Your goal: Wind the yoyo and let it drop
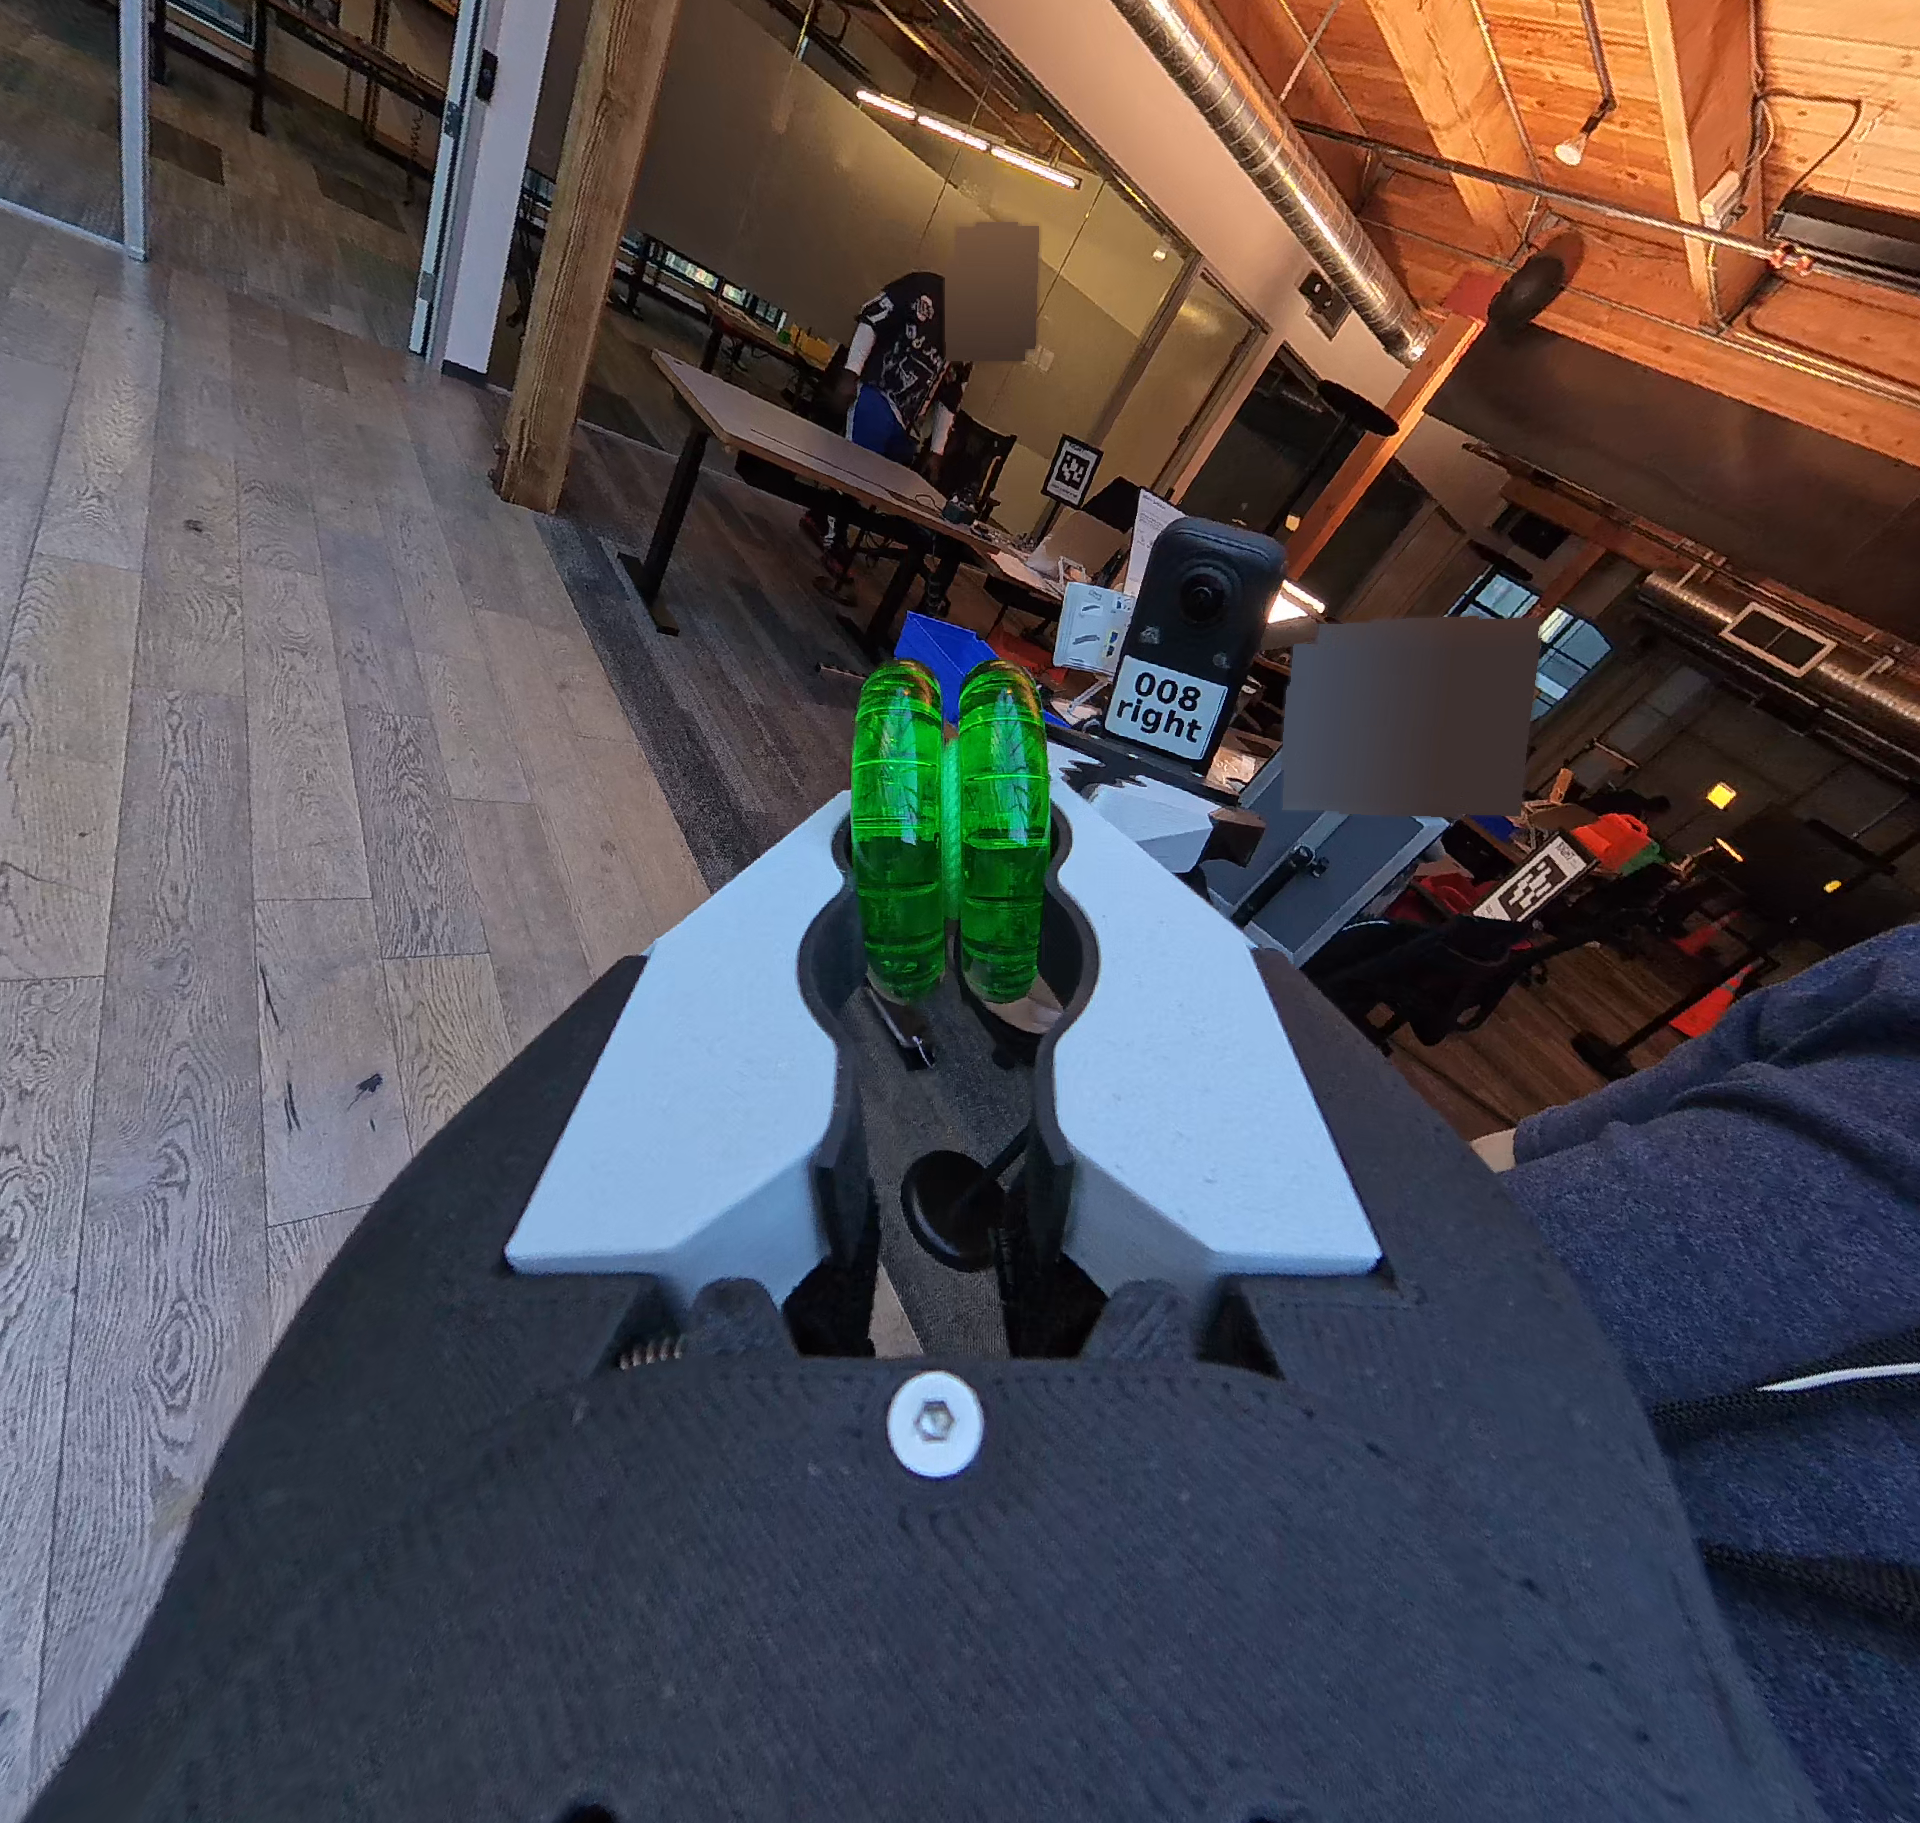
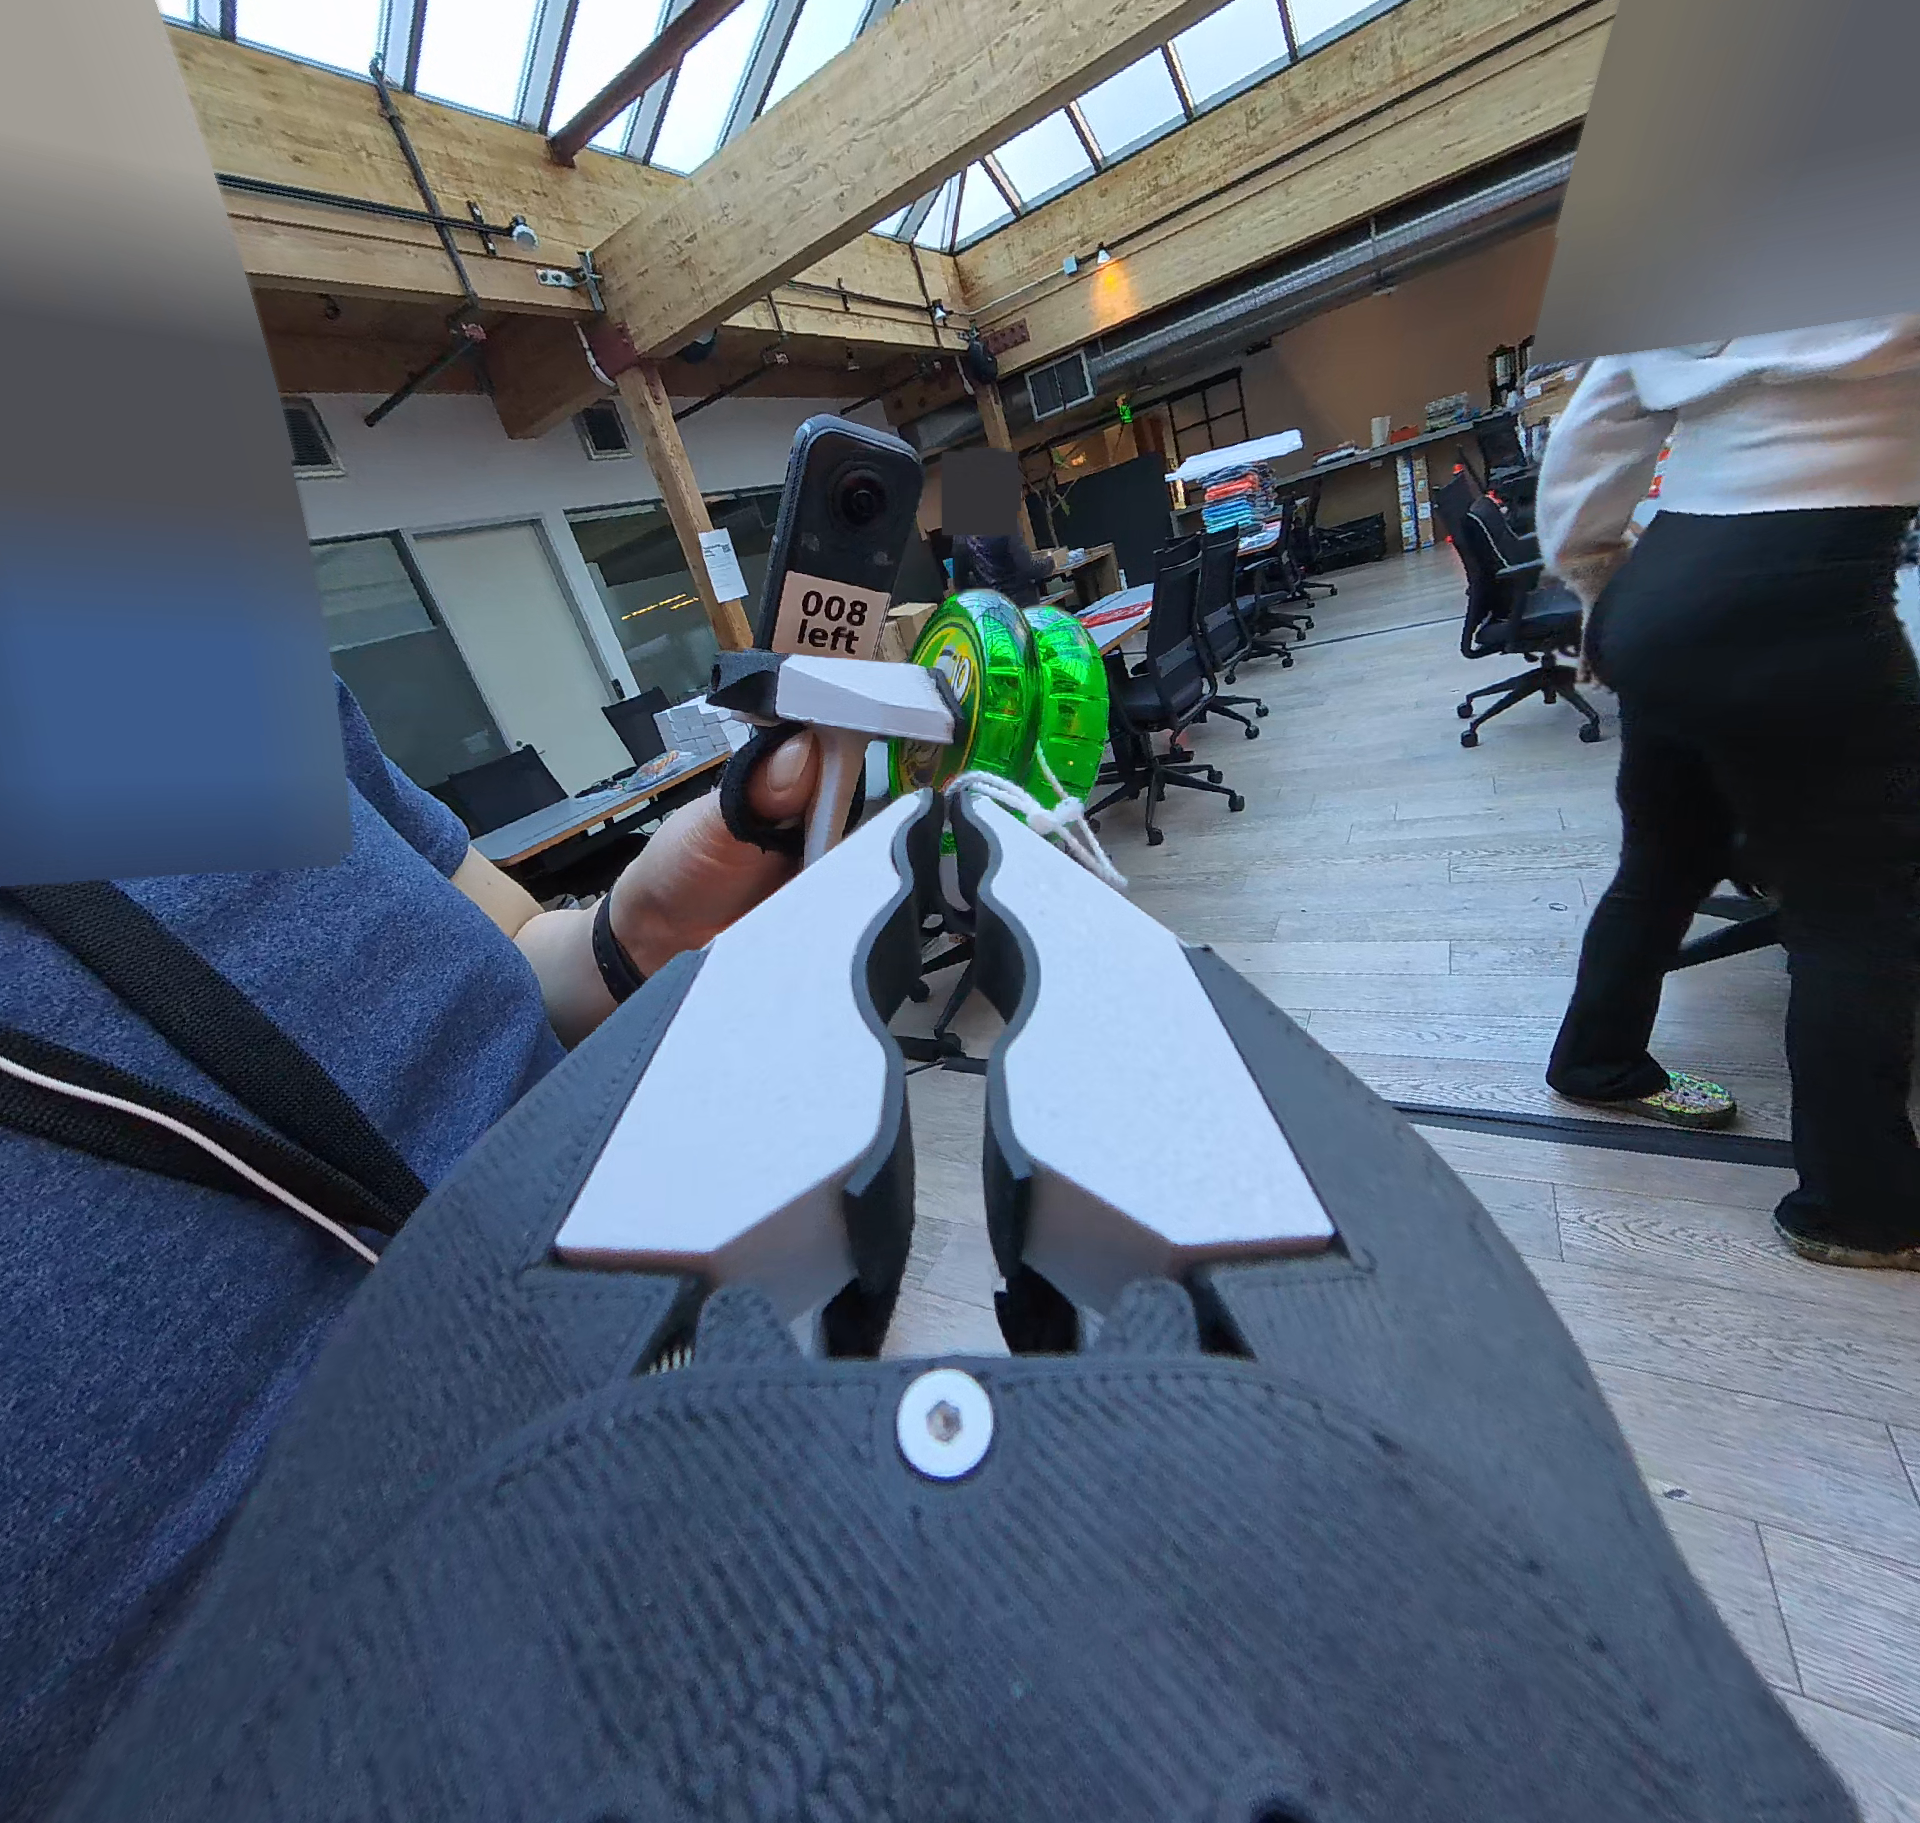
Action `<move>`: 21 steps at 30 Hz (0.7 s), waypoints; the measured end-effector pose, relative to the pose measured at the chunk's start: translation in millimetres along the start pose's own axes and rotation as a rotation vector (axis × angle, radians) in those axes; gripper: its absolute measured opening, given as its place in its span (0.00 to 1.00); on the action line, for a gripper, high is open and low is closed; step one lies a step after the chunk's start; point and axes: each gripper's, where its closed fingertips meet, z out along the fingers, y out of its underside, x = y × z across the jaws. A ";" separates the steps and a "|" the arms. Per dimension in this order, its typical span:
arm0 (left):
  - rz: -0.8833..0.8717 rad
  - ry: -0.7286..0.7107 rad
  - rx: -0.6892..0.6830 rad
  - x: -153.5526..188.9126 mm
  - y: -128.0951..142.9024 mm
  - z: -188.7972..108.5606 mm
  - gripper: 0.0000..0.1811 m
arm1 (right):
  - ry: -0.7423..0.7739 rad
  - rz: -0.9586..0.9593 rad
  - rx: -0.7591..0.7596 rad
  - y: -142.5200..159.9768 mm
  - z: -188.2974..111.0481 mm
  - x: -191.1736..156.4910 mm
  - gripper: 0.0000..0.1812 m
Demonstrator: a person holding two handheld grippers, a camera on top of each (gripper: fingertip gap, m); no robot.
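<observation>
Two translucent green halves of the yoyo (image 1: pixel 948 828) sit clamped across their faces in the left gripper (image 1: pixel 951 900), held in the air. To wind well, keep the white string (image 2: pixel 1023 817) taut and feed it squarely into the groove. The right gripper (image 2: pixel 958 817), nearly closed, pinches that string just beside the yoyo.

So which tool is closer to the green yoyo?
Left. The left tool has the green yoyo squeezed between its fingers. The right tool sits just below and beside the yoyo, pinching its white string.
</observation>
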 end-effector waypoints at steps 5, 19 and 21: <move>0.009 0.006 0.014 2.3 -4.1 -2.6 0.15 | 0.017 0.009 0.003 -0.7 -1.5 2.9 0.00; 0.081 -0.004 -0.037 5.6 1.3 -0.6 0.15 | 0.057 -0.053 -0.071 8.9 -0.4 2.0 0.00; 0.091 -0.011 -0.043 5.2 2.3 -0.4 0.15 | 0.059 -0.060 -0.077 9.9 -0.7 1.4 0.00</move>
